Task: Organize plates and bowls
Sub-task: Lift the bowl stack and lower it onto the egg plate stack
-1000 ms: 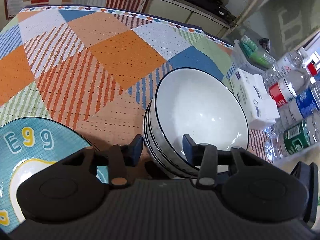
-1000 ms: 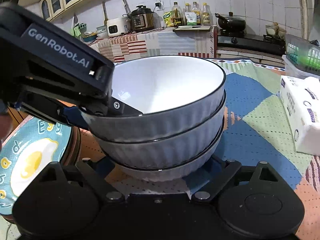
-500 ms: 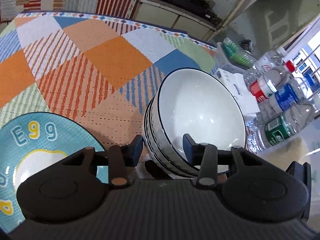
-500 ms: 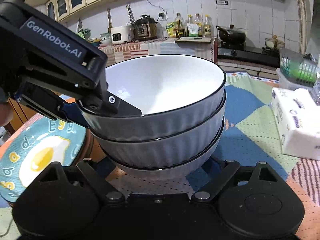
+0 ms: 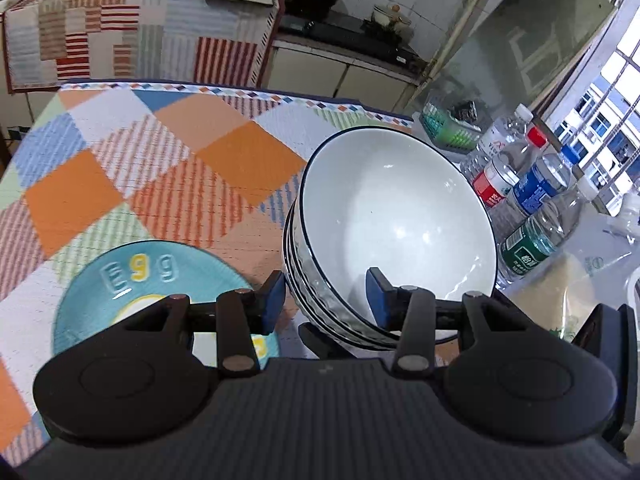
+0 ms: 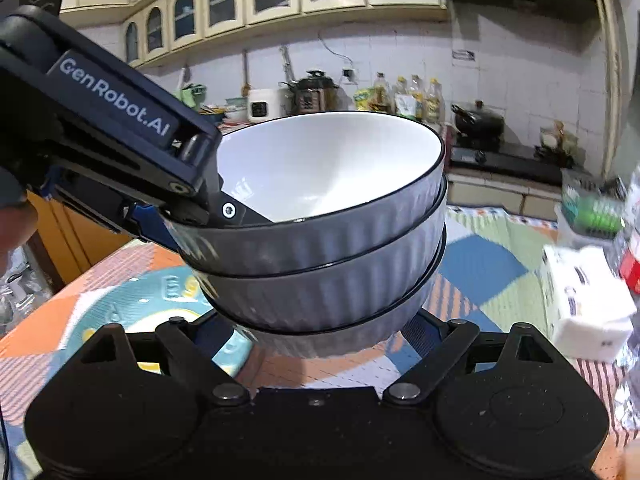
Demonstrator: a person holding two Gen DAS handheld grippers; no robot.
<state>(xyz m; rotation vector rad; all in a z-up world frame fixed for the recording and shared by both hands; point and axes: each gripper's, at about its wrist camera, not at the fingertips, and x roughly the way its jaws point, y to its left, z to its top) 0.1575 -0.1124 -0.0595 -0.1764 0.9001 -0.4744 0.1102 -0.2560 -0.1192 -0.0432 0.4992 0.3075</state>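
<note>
A stack of three grey ribbed bowls [image 5: 392,232] with white insides and dark rims is held up off the table, tilted. My left gripper [image 5: 326,296] is shut on the stack's near rim, one finger inside the top bowl, one outside. In the right wrist view the stack [image 6: 332,248] fills the centre, and my right gripper [image 6: 320,332] is shut on the bottom bowl's base, its fingertips mostly hidden under it. The left gripper [image 6: 192,216] shows there at the stack's left rim. A teal "Egg" plate [image 5: 136,280] lies on the table below left.
A patchwork tablecloth [image 5: 160,168] covers the table. Several water bottles [image 5: 532,188] stand at the right edge. A white tissue pack [image 6: 588,300] and a green basket [image 6: 592,208] lie to the right. Kitchen counters and a stove stand behind.
Both grippers have lifted the bowl stack up off the table and toward the teal plate. The views have tilted up, showing more of the kitchen.
</note>
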